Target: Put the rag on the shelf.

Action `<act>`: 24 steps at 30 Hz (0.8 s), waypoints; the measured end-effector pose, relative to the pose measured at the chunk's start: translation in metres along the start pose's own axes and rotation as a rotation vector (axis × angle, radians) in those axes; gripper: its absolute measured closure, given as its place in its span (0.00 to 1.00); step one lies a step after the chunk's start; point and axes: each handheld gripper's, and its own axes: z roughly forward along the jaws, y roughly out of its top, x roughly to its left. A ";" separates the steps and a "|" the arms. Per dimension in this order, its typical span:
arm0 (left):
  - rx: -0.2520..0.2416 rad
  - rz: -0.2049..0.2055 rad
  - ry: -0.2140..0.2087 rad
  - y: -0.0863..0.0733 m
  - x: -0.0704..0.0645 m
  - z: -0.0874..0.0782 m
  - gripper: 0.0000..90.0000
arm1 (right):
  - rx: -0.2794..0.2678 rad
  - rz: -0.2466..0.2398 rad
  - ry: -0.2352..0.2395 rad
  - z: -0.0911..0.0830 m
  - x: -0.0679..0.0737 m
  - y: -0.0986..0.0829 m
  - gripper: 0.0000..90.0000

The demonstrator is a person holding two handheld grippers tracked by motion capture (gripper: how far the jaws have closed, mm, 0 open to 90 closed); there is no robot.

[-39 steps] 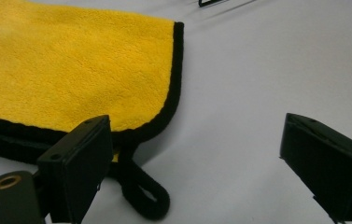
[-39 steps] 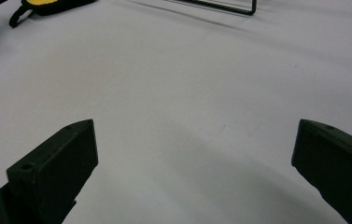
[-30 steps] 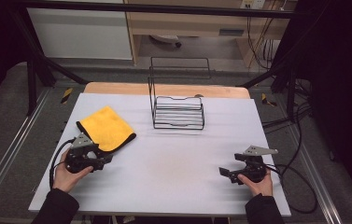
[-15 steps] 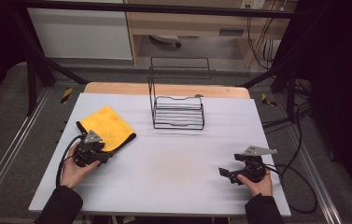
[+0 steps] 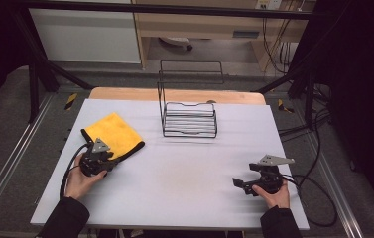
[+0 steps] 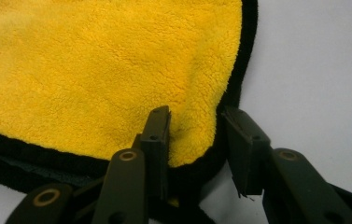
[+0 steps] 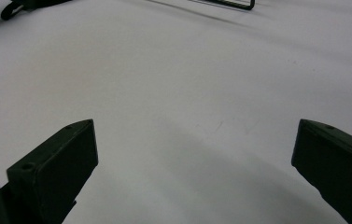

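Note:
A folded yellow cloth (image 5: 111, 131) with a black border lies at the table's left. My left gripper (image 5: 116, 159) is at the cloth's near right corner. In the left gripper view the cloth (image 6: 117, 70) bulges between the two jaws, and the left gripper (image 6: 197, 123) is shut on that corner. My right gripper (image 5: 238, 183) rests low at the table's near right, held by a hand. In the right gripper view its jaws stand wide apart, so the right gripper (image 7: 194, 144) is open over bare table with nothing between them.
A black wire rack (image 5: 189, 119) stands at the back middle of the white table (image 5: 184, 173); its base edge (image 7: 225, 3) shows in the right gripper view. Cables trail from both grippers. A wooden strip (image 5: 125, 94) runs along the far edge.
My left gripper has moved forward and right onto the cloth's near corner and closed on it. The right gripper has stayed where it was.

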 end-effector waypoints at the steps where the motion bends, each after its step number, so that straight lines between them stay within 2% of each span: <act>1: -0.003 -0.015 -0.011 0.000 0.002 0.000 0.72 | 0.000 0.002 0.001 0.000 0.000 0.000 0.01; 5: -0.007 -0.057 -0.038 0.000 0.007 -0.001 0.79 | -0.001 0.002 0.001 0.000 0.000 0.000 0.01; 8: -0.005 -0.059 -0.034 0.001 0.006 -0.001 0.83 | 0.001 0.001 0.000 0.001 0.000 0.000 0.01; 13: -0.001 -0.087 -0.039 0.003 0.007 -0.002 0.87 | 0.004 -0.001 0.002 0.001 0.000 0.000 0.01; 20: -0.004 -0.093 -0.051 0.006 0.005 -0.009 0.89 | 0.004 0.001 0.006 0.001 0.000 0.000 0.01; 24: -0.035 -0.097 -0.075 0.011 0.001 -0.017 0.89 | 0.005 0.000 0.006 0.001 0.000 0.000 0.01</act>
